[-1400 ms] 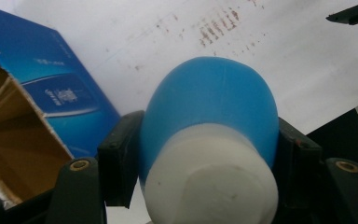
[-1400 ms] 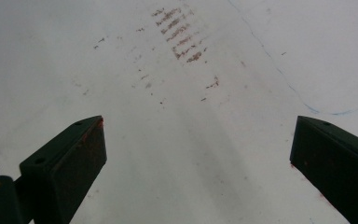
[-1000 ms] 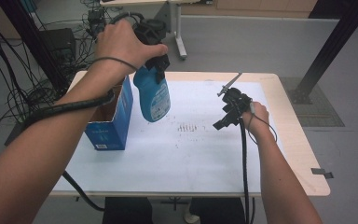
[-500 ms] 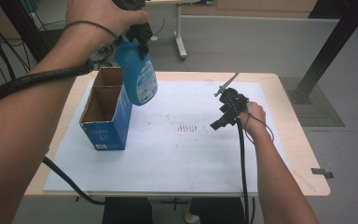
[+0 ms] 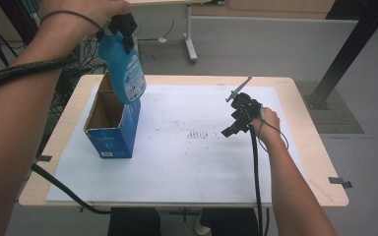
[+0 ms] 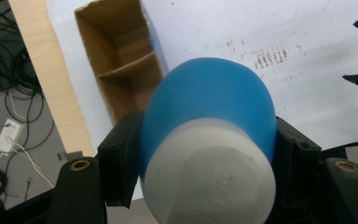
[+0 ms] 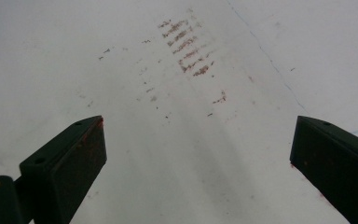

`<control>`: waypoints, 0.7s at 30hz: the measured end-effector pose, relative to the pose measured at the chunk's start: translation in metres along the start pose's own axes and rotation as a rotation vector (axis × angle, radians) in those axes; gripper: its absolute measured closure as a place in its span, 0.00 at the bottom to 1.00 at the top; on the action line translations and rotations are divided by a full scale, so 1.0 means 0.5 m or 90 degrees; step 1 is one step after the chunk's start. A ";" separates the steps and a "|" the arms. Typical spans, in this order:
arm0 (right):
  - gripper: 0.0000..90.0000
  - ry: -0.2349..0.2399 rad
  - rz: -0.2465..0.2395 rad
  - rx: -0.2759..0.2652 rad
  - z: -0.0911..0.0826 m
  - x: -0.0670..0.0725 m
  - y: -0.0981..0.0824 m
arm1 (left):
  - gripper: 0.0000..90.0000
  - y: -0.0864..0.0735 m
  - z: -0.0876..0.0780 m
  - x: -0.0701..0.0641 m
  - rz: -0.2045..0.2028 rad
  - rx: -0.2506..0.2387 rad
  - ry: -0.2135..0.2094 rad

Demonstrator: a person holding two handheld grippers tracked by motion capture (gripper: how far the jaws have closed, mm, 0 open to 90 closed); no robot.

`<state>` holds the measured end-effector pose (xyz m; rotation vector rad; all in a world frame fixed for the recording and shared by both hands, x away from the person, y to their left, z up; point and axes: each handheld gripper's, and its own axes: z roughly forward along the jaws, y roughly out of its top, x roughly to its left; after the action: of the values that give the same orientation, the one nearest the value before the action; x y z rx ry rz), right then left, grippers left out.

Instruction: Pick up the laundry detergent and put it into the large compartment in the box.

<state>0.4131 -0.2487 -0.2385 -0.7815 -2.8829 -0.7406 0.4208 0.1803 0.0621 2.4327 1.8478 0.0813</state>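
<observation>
Two hands work at a big wooden surface (image 5: 305, 142) with a white sheet (image 5: 187, 167) on it. The sheet has some small dark marks in the middle. On its left side stands a blue cardboard box (image 5: 112, 132), open at the top, with a wall inside that splits it in two parts. The blue bottle (image 5: 124, 69) with a white cap hangs in the air right above the box. The left gripper (image 5: 120, 29) has its jaws shut tight on the bottle near the top. The right gripper (image 5: 240, 114) rests low over the sheet, well apart from the box, with its jaws wide open and nothing in them. I think the bottle is going into the box. It is lifted and lined up, but not yet inside.
</observation>
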 end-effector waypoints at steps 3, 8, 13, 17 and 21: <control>0.04 -0.002 0.000 -0.001 -0.001 0.001 0.000 | 0.41 -0.004 0.000 0.025 -0.026 -0.003 0.003; 0.04 0.000 0.001 -0.005 0.000 0.000 -0.004 | 0.41 -0.002 0.009 0.044 -0.052 0.004 0.017; 0.04 0.001 0.004 -0.007 0.001 0.000 -0.006 | 0.41 -0.002 0.019 0.064 -0.072 0.008 0.015; 0.04 0.002 0.003 -0.005 0.002 -0.002 -0.005 | 0.41 0.000 0.036 0.081 -0.090 0.018 0.020; 0.04 0.002 0.004 -0.006 0.002 -0.002 -0.006 | 0.41 0.003 0.057 0.091 -0.103 0.024 0.019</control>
<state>0.4128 -0.2510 -0.2409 -0.7882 -2.8747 -0.7536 0.4370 0.2229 0.0332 2.3074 2.0693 0.0732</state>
